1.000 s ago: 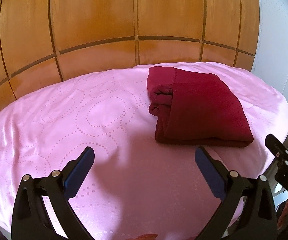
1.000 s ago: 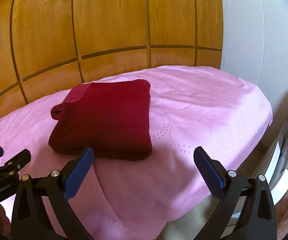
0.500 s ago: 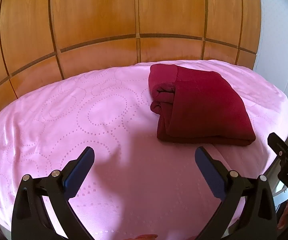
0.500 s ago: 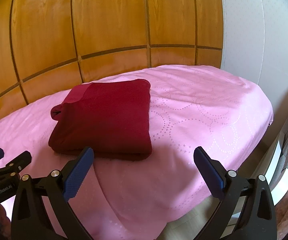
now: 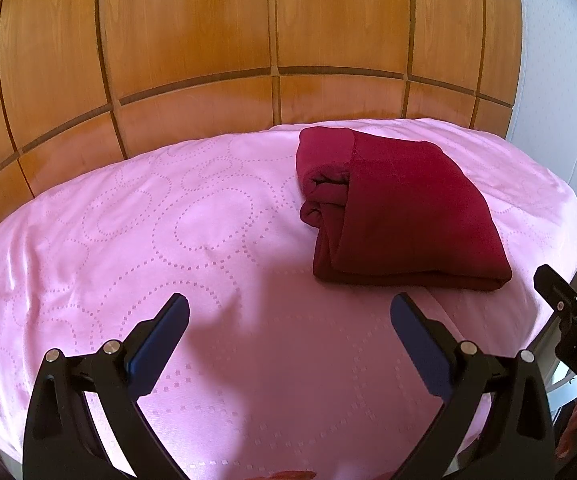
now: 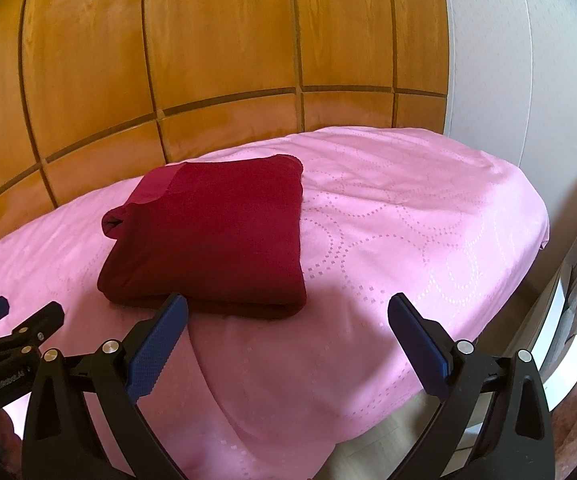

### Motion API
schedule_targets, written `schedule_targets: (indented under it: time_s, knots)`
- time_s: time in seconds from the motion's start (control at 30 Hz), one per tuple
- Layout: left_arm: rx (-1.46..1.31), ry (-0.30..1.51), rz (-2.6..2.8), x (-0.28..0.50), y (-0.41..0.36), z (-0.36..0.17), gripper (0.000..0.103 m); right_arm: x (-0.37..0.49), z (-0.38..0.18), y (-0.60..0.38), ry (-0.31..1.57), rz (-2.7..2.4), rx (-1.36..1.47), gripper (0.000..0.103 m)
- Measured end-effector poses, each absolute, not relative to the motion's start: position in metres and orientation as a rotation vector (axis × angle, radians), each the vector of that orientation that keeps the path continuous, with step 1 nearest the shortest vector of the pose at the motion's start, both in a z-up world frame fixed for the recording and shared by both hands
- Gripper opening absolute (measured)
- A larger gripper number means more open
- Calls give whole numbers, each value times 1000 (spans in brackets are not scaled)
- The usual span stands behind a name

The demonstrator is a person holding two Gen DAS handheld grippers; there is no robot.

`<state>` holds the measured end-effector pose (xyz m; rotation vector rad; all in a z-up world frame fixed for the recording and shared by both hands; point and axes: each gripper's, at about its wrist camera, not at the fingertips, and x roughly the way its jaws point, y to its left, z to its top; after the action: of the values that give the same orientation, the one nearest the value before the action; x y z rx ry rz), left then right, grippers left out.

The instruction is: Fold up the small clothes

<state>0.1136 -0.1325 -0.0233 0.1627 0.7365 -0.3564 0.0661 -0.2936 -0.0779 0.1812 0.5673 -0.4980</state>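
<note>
Dark red garment (image 5: 400,216) lies folded on pink bed (image 5: 168,240), near the far edge. Left tongs (image 5: 288,320) and right tongs (image 6: 287,318) wide apart, empty. Soft, thick, light; best gripped at the near folded edge.

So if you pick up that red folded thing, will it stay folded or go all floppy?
Probably floppy: the red garment is soft cloth with loose rolled layers showing at one end. It likely slides easily on the shiny pink sheet.

A pink bedcover (image 5: 208,240) with dotted ring patterns spreads over the bed. Beyond its far edge stands a wood-panelled wall (image 6: 208,60); a white wall (image 6: 508,60) lies to the right.
</note>
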Motion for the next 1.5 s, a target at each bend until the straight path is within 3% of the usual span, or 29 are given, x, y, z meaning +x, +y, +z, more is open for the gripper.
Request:
schedule_targets:
  time_s: [1.5]
  knots:
    - [155,749,-350,115,-134,-27,100,66,-80,-294,578,-493,185,99]
